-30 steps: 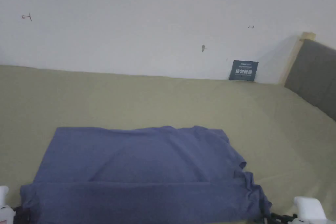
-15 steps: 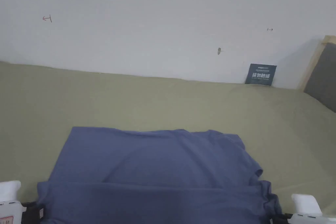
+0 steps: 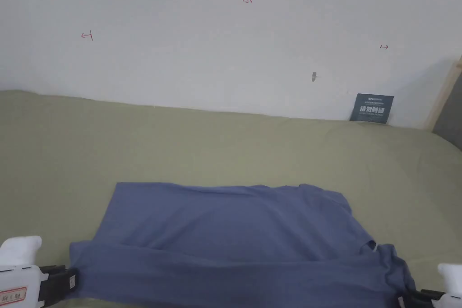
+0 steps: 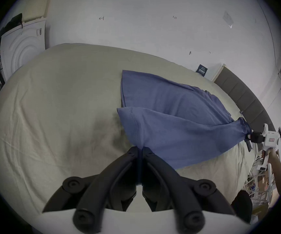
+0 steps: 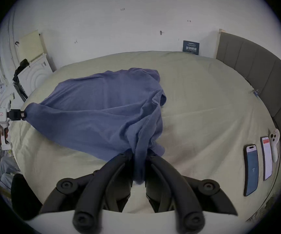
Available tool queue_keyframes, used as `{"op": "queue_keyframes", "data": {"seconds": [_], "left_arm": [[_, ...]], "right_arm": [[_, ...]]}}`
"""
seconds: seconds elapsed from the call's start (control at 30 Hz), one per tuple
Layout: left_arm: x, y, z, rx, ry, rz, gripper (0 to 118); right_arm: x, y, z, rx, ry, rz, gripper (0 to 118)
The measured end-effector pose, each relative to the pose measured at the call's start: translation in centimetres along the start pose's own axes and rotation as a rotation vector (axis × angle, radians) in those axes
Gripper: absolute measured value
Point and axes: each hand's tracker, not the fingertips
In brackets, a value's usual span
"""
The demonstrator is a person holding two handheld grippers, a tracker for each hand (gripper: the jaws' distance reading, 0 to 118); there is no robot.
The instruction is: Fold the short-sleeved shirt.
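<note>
Head view: broad bed under a smooth pale-green sheet (image 3: 225, 142) carries the soft blue knit short-sleeved shirt (image 3: 234, 227), lying flat, its near long edge raised as a band. Judged an early lengthwise fold, not yet laid over; further folds remain. Left hand-held gripper (image 4: 140, 149) pinches the stitched hem corner; right hand-held gripper (image 5: 138, 153) pinches bunched, wrinkled cloth at the sleeve end.

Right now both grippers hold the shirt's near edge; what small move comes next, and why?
Probably carry both ends forward together. The left gripper and right gripper each pinch an end of the shirt, its near edge lifted off the bed, the far half lying flat.
</note>
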Motion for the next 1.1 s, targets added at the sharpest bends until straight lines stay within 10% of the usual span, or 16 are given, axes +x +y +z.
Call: {"op": "queue_keyframes", "data": {"seconds": [0.73,0.8,0.9,1.1], "left_arm": [[-4.0,-9.6,2.4,-0.135,-0.025,0.112,6],[-4.0,-9.1,2.6,-0.137,0.026,0.126,37],[-4.7,-7.3,4.3,-0.099,0.109,0.109,75],[-2.6,-2.2,6.7,0.039,0.165,0.05,76]], "right_arm": [[0.3,-8.7,2.9,-0.139,0.001,-0.106,16],[0.6,-8.6,3.0,-0.136,-0.043,-0.119,35],[1.2,-7.4,4.4,-0.124,-0.157,-0.103,101],[-0.7,-2.3,6.6,0.001,-0.172,-0.076,97]]}}
